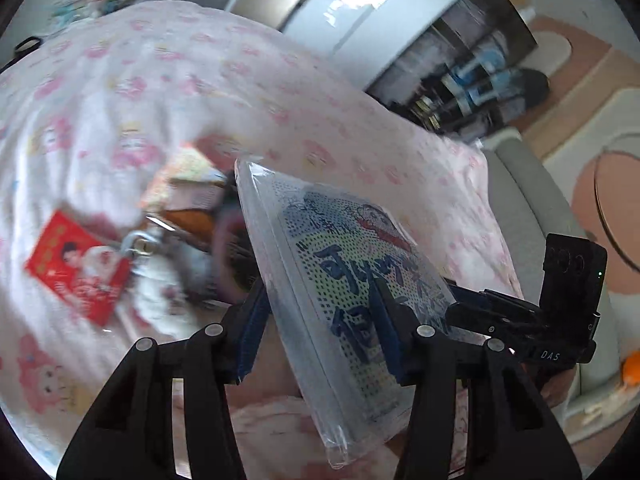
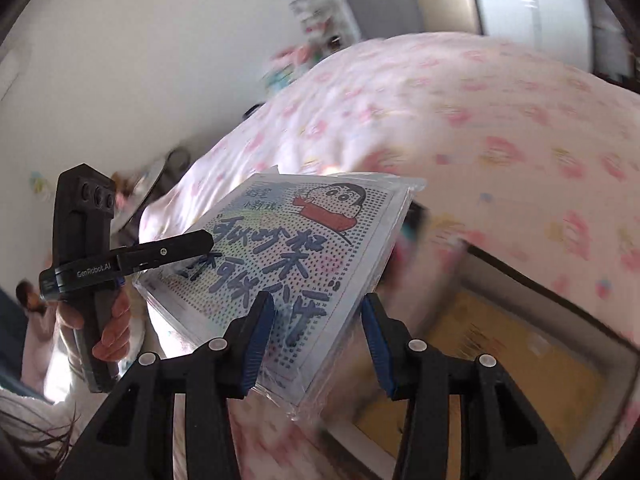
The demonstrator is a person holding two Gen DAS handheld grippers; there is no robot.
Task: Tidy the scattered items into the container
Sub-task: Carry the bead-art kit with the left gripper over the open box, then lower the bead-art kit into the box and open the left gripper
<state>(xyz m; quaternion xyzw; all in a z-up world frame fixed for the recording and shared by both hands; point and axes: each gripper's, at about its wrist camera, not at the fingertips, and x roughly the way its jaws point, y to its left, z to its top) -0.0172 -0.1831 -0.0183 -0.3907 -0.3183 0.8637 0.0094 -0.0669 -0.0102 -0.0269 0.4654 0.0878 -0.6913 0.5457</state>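
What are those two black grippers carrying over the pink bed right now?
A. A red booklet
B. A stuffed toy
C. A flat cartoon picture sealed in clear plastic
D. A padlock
C: the plastic-wrapped cartoon picture sits between the blue pads of the left gripper, with the right gripper at its edge.

Daylit, bright fisheye views: motion blur beyond each gripper, sharp near the fingers, glare far ahead, dark curved vignette at edges.
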